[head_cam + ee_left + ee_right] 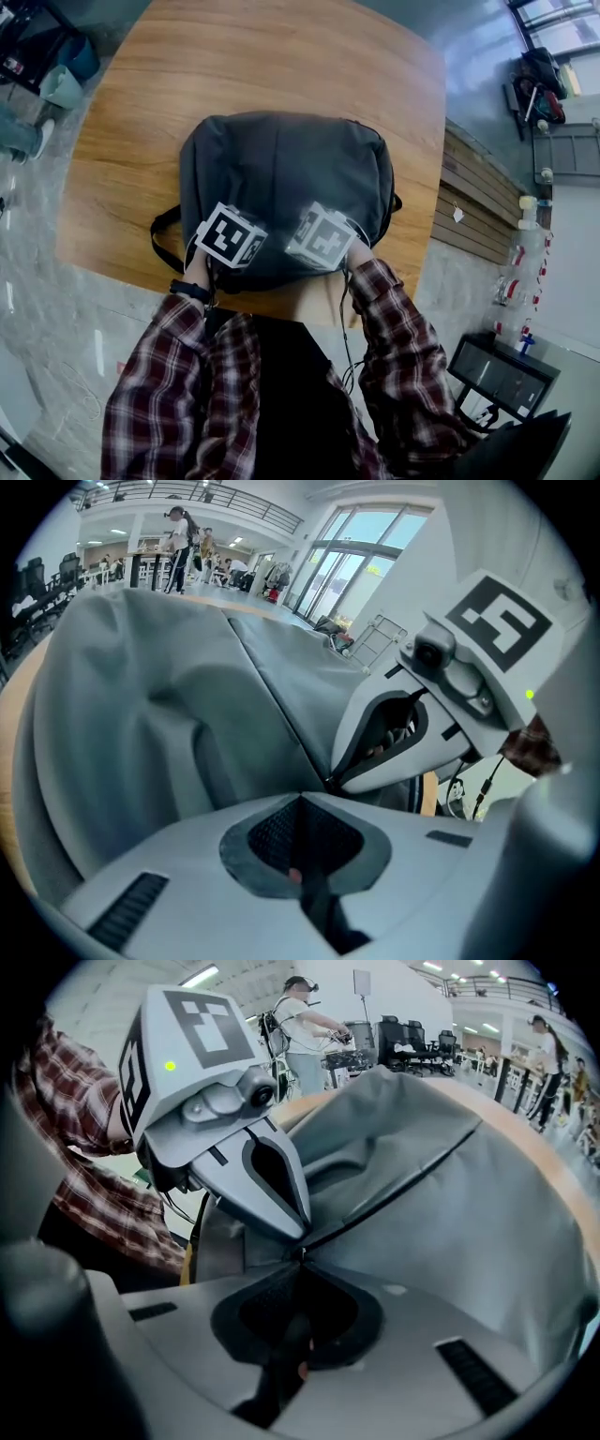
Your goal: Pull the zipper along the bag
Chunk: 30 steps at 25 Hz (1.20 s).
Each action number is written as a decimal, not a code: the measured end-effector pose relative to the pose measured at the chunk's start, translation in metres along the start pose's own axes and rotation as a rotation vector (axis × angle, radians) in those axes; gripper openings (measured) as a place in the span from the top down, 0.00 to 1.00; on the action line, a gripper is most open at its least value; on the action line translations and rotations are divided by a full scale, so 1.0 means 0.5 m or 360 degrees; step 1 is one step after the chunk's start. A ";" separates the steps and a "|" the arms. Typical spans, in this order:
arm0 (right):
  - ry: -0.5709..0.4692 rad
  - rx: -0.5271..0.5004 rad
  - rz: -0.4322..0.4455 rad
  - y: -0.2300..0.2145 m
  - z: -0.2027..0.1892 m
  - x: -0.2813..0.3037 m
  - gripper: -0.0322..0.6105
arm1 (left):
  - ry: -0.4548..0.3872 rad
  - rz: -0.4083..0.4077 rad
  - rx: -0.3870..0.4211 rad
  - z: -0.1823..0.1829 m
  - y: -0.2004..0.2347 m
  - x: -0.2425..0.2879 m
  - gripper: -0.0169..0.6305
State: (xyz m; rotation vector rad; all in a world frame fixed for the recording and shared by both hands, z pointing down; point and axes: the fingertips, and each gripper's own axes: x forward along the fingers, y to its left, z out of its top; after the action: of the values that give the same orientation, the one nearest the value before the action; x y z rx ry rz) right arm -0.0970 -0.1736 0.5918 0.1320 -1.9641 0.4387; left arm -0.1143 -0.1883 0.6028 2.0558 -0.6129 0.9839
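A dark grey backpack lies flat on the round wooden table. Both grippers sit close together at its near edge, tips meeting at the end of the zipper seam, which runs away across the bag. My left gripper is shut, pinching bag fabric beside the seam. Directly opposite, my right gripper is shut on what looks like the small zipper pull. In the head view the marker cubes hide the left gripper and right gripper jaws.
The table's near edge runs just behind the grippers, by the person's plaid sleeves. A black strap hangs off the bag's left side. A wooden bench and a black cabinet stand right; people are in the background.
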 end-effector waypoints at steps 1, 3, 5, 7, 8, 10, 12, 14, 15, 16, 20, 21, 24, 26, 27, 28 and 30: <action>0.0005 -0.0010 -0.0013 -0.001 0.001 -0.004 0.93 | -0.0001 -0.0005 0.0000 0.000 -0.001 0.001 0.96; 0.0011 -0.0015 -0.0050 -0.004 0.007 -0.015 0.93 | -0.0010 -0.0005 0.0009 0.001 -0.001 -0.001 0.96; 0.0016 -0.0017 -0.0099 -0.010 0.014 -0.021 0.93 | -0.0019 0.0019 0.0032 0.000 0.000 -0.005 0.96; 0.0028 -0.0027 -0.0136 -0.015 0.016 -0.023 0.93 | -0.0038 0.0044 0.0066 0.000 0.000 -0.007 0.96; 0.0037 -0.0035 -0.0150 -0.017 0.016 -0.025 0.93 | -0.0052 0.0051 0.0083 0.003 -0.002 -0.008 0.96; 0.0050 -0.0061 -0.0187 -0.024 0.018 -0.029 0.93 | -0.0074 0.0056 0.0110 0.009 -0.006 -0.012 0.96; 0.0060 -0.0096 -0.0224 -0.034 0.021 -0.030 0.93 | -0.0085 0.0067 0.0129 0.010 -0.006 -0.014 0.96; 0.0067 -0.0116 -0.0247 -0.042 0.021 -0.029 0.93 | -0.0092 0.0075 0.0139 0.009 -0.006 -0.012 0.96; 0.0067 -0.0123 -0.0255 -0.045 0.021 -0.030 0.93 | -0.0093 0.0073 0.0139 0.007 -0.006 -0.010 0.96; 0.0068 -0.0127 -0.0264 -0.048 0.020 -0.031 0.93 | -0.0093 0.0068 0.0136 0.004 -0.007 -0.007 0.96; 0.0058 -0.0129 -0.0286 -0.064 0.029 -0.038 0.93 | -0.0083 0.0055 0.0132 0.003 -0.008 -0.010 0.96; 0.0054 -0.0119 -0.0292 -0.070 0.032 -0.040 0.93 | -0.0083 0.0054 0.0134 0.005 -0.008 -0.011 0.96; 0.0033 -0.0101 -0.0318 -0.092 0.043 -0.046 0.93 | -0.0081 0.0050 0.0138 0.006 -0.008 -0.011 0.96; 0.0020 -0.0117 -0.0336 -0.108 0.055 -0.049 0.93 | -0.0080 0.0047 0.0139 0.005 -0.008 -0.010 0.96; 0.0014 -0.0130 -0.0347 -0.115 0.060 -0.050 0.93 | -0.0076 0.0045 0.0136 0.003 -0.009 -0.010 0.96; 0.0010 -0.0137 -0.0360 -0.123 0.064 -0.052 0.93 | -0.0072 0.0044 0.0133 0.001 -0.010 -0.009 0.96; -0.0001 -0.0136 -0.0386 -0.140 0.072 -0.057 0.93 | -0.0064 0.0043 0.0131 -0.003 -0.013 -0.005 0.96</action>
State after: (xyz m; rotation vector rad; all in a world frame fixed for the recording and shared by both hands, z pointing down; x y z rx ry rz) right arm -0.0956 -0.2544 0.5700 0.3117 -1.9347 0.1957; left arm -0.1122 -0.1828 0.5986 2.1489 -0.6320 1.0006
